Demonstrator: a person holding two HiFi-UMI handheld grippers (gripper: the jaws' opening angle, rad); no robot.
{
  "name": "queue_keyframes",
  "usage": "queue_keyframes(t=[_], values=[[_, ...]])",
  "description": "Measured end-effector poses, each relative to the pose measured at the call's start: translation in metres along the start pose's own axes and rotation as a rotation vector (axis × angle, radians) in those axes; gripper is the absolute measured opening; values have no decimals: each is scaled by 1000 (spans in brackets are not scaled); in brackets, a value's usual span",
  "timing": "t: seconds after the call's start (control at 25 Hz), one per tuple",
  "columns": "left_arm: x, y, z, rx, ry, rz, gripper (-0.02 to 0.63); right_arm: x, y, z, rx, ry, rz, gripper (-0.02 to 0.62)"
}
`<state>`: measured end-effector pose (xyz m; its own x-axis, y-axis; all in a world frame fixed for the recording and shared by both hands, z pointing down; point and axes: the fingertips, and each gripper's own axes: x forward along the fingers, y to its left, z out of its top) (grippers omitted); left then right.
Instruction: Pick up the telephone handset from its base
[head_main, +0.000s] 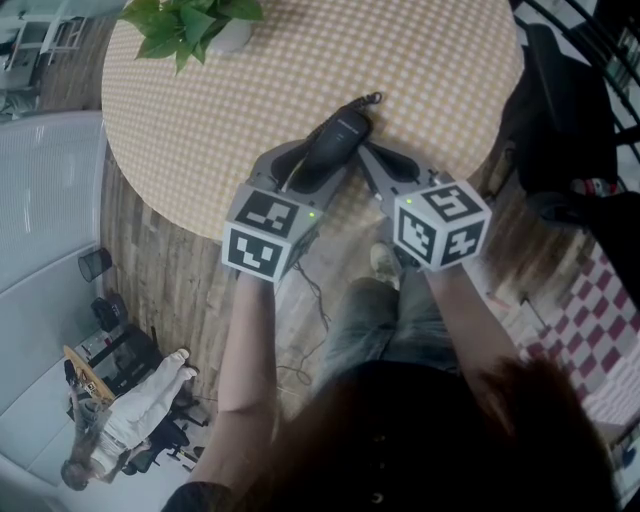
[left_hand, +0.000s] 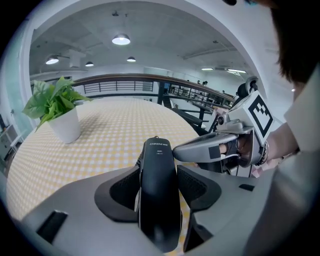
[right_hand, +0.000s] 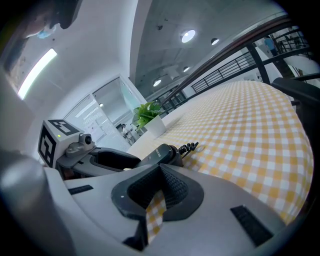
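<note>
While the left gripper (left_hand: 159, 176) clamps the telephone handset (left_hand: 159, 187), treat the lift as the step in hand. Its jaws stand wide, with 1 pad pressed on each long side of the black body, roughly at mid-length. The handset points away from the person, over the near edge of the round table (head_main: 200, 120) with the yellow checked cloth. No view shows the base, so whether the handset has cleared it cannot be told.

The right gripper (right_hand: 160, 172) sits just beside the handset on its right. Its jaws are closed tip to tip and hold nothing; only cloth shows through the gap behind the tips.

Recommended procedure:

1. Apply firm, even pad pressure. The body looks smooth and rounded, so it is likely to slide or roll under a loose grip.
2. Grip at mid-length, as now, so that neither end sags.
3. Raise the handset straight up and without tilt. Avoid twisting the wrist.
4. Watch the coiled cord (right_hand: 191, 147) at the far end. Lift slowly enough that the cord stretches without dragging whatever it is joined to.
5. Hold the right gripper clear of the cord, and clear of the potted plant (head_main: 190, 25) at the far side of the table.
</note>
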<state>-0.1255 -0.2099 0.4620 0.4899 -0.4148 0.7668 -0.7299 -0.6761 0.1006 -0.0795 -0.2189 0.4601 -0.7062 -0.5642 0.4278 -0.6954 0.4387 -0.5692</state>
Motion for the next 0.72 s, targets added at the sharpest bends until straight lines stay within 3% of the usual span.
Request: queue_keyframes(t=[0.32, 0.72], values=[[5, -4, -6, 80, 78, 14, 270, 0, 0, 0, -14, 9, -7, 9], [5, -2, 0, 143, 76, 46, 252, 0, 0, 0, -20, 9, -9, 9]])
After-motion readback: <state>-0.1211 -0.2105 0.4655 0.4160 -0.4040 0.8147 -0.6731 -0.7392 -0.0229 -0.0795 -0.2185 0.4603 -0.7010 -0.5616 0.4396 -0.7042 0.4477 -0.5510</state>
